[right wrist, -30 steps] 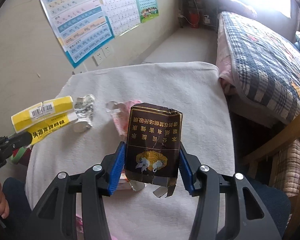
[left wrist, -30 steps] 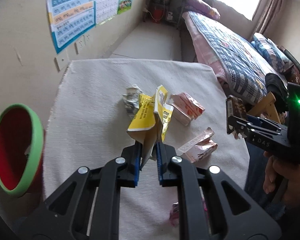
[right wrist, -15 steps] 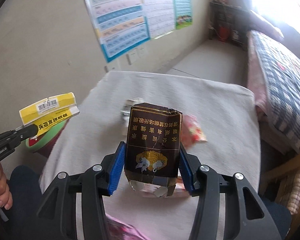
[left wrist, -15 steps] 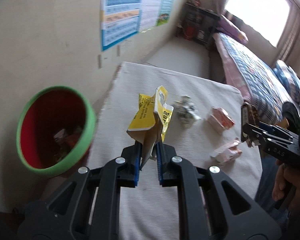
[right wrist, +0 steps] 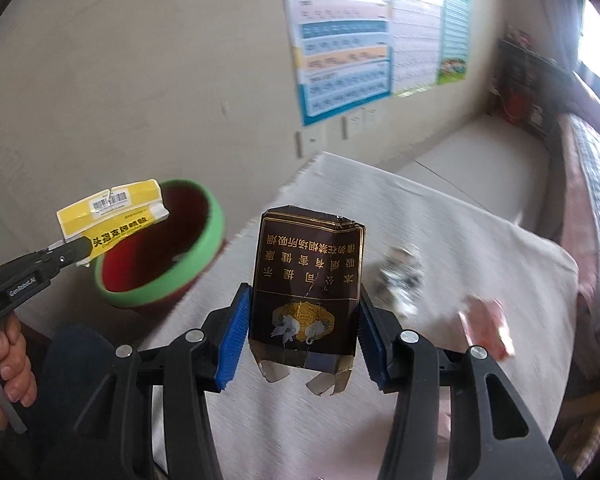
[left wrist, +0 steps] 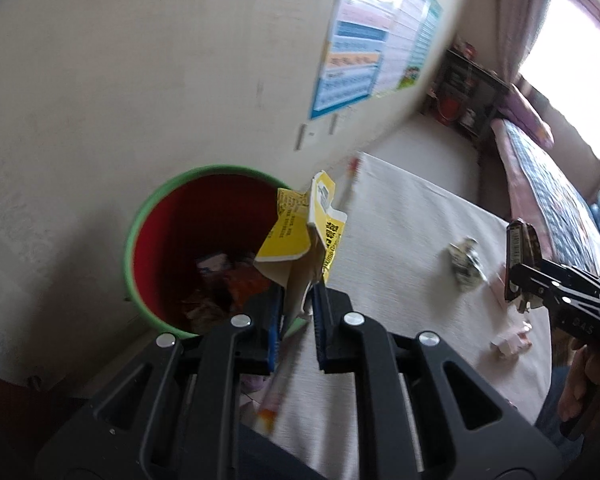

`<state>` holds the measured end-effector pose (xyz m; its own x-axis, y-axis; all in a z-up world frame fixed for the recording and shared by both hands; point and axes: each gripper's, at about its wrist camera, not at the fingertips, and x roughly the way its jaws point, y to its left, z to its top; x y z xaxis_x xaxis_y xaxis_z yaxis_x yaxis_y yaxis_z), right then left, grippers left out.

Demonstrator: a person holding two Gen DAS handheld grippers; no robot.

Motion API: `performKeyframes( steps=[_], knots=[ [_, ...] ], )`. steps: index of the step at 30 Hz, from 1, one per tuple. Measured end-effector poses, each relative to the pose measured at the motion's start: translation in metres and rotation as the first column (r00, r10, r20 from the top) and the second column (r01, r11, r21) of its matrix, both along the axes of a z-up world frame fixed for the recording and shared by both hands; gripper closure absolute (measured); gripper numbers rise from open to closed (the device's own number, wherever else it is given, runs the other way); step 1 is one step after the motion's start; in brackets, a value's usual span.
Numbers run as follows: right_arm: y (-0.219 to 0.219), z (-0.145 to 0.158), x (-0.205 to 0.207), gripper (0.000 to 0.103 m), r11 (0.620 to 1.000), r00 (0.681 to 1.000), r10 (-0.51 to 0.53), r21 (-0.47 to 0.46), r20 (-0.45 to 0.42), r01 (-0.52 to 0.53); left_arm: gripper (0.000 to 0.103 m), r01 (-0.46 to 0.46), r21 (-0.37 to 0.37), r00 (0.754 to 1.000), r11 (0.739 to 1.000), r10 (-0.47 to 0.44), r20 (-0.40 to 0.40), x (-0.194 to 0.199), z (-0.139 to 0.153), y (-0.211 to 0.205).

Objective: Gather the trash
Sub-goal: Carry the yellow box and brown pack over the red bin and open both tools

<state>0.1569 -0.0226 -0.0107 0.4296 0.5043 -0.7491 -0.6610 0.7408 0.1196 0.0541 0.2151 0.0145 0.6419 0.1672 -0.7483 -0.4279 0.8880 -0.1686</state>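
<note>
**Q:** Both grippers carry something; which holds what?

**A:** Left gripper (left wrist: 296, 312), jaws nearly together, pinches the flattened yellow carton (left wrist: 304, 236) by its lower edge. Right gripper (right wrist: 300, 332), jaws standing about half apart, clamps the dark brown cigarette pack (right wrist: 308, 292) across its width, blue pads (right wrist: 232, 340) pressed against both sides.

**Q:** Where do the loads sit relative to the bin?

**A:** In the left wrist view the carton hangs over the near right rim of the red bin with a green rim (left wrist: 140, 216), which stands on the floor to the left of the cloth-covered table (left wrist: 412, 248) and already holds wrappers. In the right wrist view the pack is above the table, to the right of the bin and apart from it.

**Q:** Which step is in hand?

**A:** Judged as the carry to the bin: two pieces lifted, neither released.

**Q:** What does the next move call for?

**A:** Bring the carton fully over the red opening and part the left jaws; then shift the pack leftward over the rim before letting go. A release at the rim could drop the carton outside.

**Q:** What is left on the table?

**A:** A crumpled silver wrapper (left wrist: 466, 264) and pink packets (left wrist: 512, 342) toward the right side
</note>
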Motion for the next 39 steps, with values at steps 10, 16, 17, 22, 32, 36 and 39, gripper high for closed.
performKeyframes(
  steps=[10, 16, 17, 22, 32, 36, 39],
  knots=[
    [0.091, 0.012, -0.006, 0.054, 0.990, 0.990, 0.139, -0.004, 0.025, -0.139, 0.090, -0.122, -0.040, 0.992, 0.992, 0.122, 0.010, -0.027, -0.011, 0.052],
    [0.141, 0.010, -0.015, 0.054, 0.975, 0.975, 0.221, -0.018, 0.025, -0.221, 0.090, -0.174, -0.073, 0.984, 0.982, 0.175, 0.018, -0.039, -0.019, 0.080],
    [0.147, 0.008, -0.016, 0.054, 0.972, 0.972, 0.233, -0.021, 0.024, -0.232, 0.090, -0.180, -0.081, 0.983, 0.980, 0.182, 0.018, -0.040, -0.021, 0.084],
    [0.179, -0.004, -0.020, 0.054, 0.959, 0.960, 0.279, -0.048, 0.006, -0.279, 0.090, -0.188, -0.116, 0.981, 0.975, 0.192, 0.021, -0.042, -0.031, 0.098],
    [0.218, -0.032, -0.014, 0.054, 0.945, 0.949, 0.312, -0.085, -0.050, -0.316, 0.086, -0.178, -0.159, 0.983, 0.971, 0.184, 0.025, -0.042, -0.045, 0.115],
    [0.226, -0.042, -0.016, 0.052, 0.941, 0.946, 0.319, -0.098, -0.064, -0.324, 0.081, -0.178, -0.167, 0.983, 0.970, 0.184, 0.025, -0.044, -0.049, 0.120],
    [0.229, -0.046, -0.015, 0.045, 0.943, 0.946, 0.314, -0.092, -0.081, -0.321, 0.066, -0.172, -0.167, 0.983, 0.971, 0.180, 0.031, -0.045, -0.049, 0.121]
  ],
)
